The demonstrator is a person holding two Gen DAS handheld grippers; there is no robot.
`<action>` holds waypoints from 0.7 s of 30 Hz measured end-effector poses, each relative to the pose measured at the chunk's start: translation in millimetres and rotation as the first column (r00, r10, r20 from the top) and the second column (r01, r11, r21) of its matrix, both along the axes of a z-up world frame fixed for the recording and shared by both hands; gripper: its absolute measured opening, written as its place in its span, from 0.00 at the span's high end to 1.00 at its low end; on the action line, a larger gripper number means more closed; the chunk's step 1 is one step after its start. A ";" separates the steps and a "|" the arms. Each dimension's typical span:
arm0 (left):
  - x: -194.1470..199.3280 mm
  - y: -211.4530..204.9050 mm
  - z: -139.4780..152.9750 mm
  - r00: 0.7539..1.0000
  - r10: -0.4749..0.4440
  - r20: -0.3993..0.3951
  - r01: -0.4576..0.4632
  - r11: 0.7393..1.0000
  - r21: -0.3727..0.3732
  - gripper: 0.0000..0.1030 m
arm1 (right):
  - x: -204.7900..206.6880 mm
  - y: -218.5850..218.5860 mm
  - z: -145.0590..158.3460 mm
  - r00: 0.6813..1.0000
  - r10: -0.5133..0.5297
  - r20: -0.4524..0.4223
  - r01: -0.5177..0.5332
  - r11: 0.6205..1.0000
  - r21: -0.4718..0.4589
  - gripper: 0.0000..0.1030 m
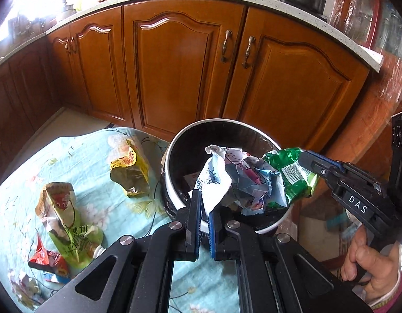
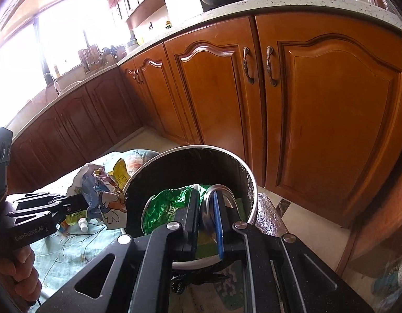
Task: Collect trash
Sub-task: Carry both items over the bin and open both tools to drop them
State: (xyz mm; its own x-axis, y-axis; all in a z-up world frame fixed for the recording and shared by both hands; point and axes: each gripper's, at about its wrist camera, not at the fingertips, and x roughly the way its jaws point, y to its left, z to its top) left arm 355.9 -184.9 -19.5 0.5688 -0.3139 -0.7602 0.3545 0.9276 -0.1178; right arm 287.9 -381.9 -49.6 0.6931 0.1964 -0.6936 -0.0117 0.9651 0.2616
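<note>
Over the bin [image 1: 175, 140], just inside its near rim, hang two pieces of trash: a crumpled white wrapper [image 1: 227, 180] pinched in the left gripper [image 1: 205, 208], whose jaws are closed tight on its lower corner, and a green wrapper [image 1: 287, 172] clamped in the right gripper [image 1: 305, 164], whose jaws stand only a sliver apart on the foil. The white wrapper is a loose ball with no clear long axis, though its bulk rises from the jaws and leans toward the bin's far wall; the green one runs roughly sideways out from the right jaws toward the white one, and the two appear to touch or overlap. I judge that to be the main risk: if one gripper lets go while the wrappers are snagged together, the freed piece may cling to the other instead of dropping. Light foil can also stick to a pad, or drift and catch on the rim and slide down outside, since both hang near the rim nearest the cloth [image 1: 91, 156]. The black liner looks loose, so a sinking gripper could drag it. On the cloth, left of the bin, a yellow bag [image 1: 130, 169], a pouch [image 1: 68, 219] and a red wrapper [image 1: 48, 259] remain to be collected.
</note>
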 end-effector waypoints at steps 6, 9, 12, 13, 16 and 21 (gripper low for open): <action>17.3 -16.0 -10.3 1.000 -0.010 -0.028 0.011 1.000 0.028 0.96 | 13.3 -0.4 -7.2 1.000 0.005 -0.024 -0.005 1.000 -0.022 0.90; 26.2 -22.9 -15.4 0.999 -0.009 -0.044 0.011 0.999 0.046 0.90 | 21.6 -1.1 -11.6 0.999 0.014 -0.045 -0.015 1.000 -0.022 0.90; 30.4 -26.0 -18.1 0.999 0.007 -0.045 -0.004 0.998 0.066 0.63 | 26.5 -3.3 -14.9 0.998 0.022 -0.058 -0.023 1.000 -0.011 0.85; 29.9 -26.7 -18.2 0.999 0.008 -0.039 -0.005 0.998 0.067 0.59 | 27.7 -4.5 -15.5 0.998 0.023 -0.059 -0.023 1.000 -0.005 0.85; 24.2 -25.7 -17.4 1.000 0.005 -0.027 -0.004 0.998 0.055 0.54 | 27.0 -8.2 -16.9 0.998 0.019 -0.058 -0.018 1.000 0.015 0.70; 7.2 -10.3 -18.0 0.999 0.033 -0.020 -0.033 0.999 0.006 0.49 | 11.8 -10.5 -16.1 0.999 0.009 -0.042 -0.006 0.997 0.073 0.46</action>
State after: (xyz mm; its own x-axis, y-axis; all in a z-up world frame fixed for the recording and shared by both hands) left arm 363.1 -195.2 -37.5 0.5636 -0.2907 -0.7732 0.3215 0.9394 -0.1188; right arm 299.7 -392.4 -65.7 0.6619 0.2528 -0.7057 -0.0066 0.9434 0.3317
